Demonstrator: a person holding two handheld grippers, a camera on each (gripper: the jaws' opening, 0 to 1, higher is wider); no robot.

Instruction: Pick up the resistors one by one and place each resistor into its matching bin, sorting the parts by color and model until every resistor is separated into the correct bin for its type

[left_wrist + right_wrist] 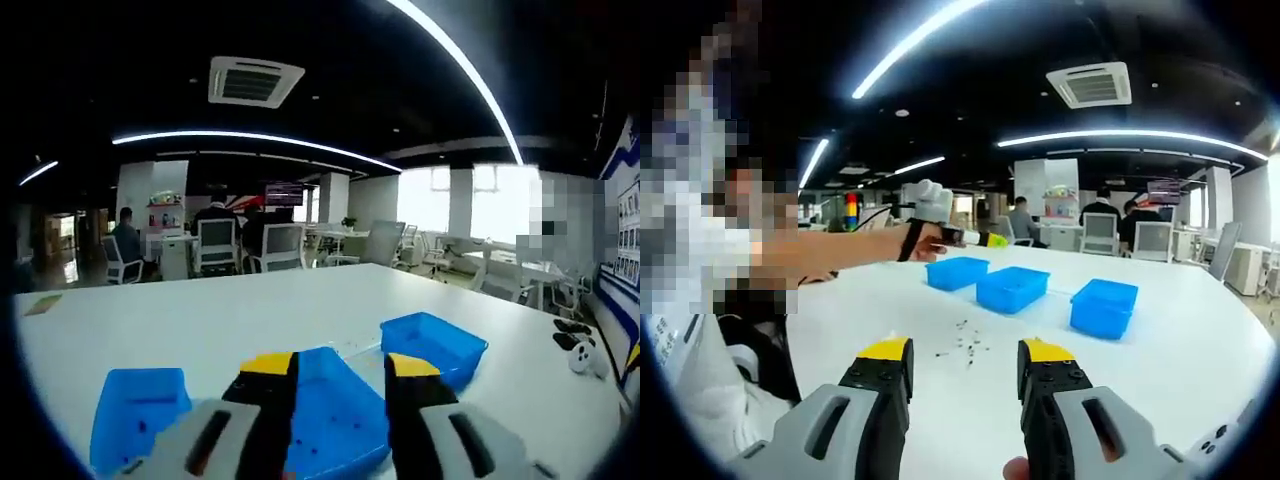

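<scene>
The resistors (962, 349) lie loose on the white bench (1170, 370), near three blue bins (1012, 288). The right tool (965, 372) hangs open and empty above them; the left tool (340, 385), also open, hovers over the bins. Lower the right tool straight down and pinch one resistor only.

1. I note on the left gripper (340, 375) two black jaws with yellow tips, each seated in a light grey housing with a dark oblong slot.
2. The right gripper (962, 362) has the same build: black jaws, yellow caps, grey slotted housings.
3. In the right gripper view, the left gripper's body looks white, with a black strap around the hand (920, 242).
4. The person's top (685, 270) is white.
</scene>
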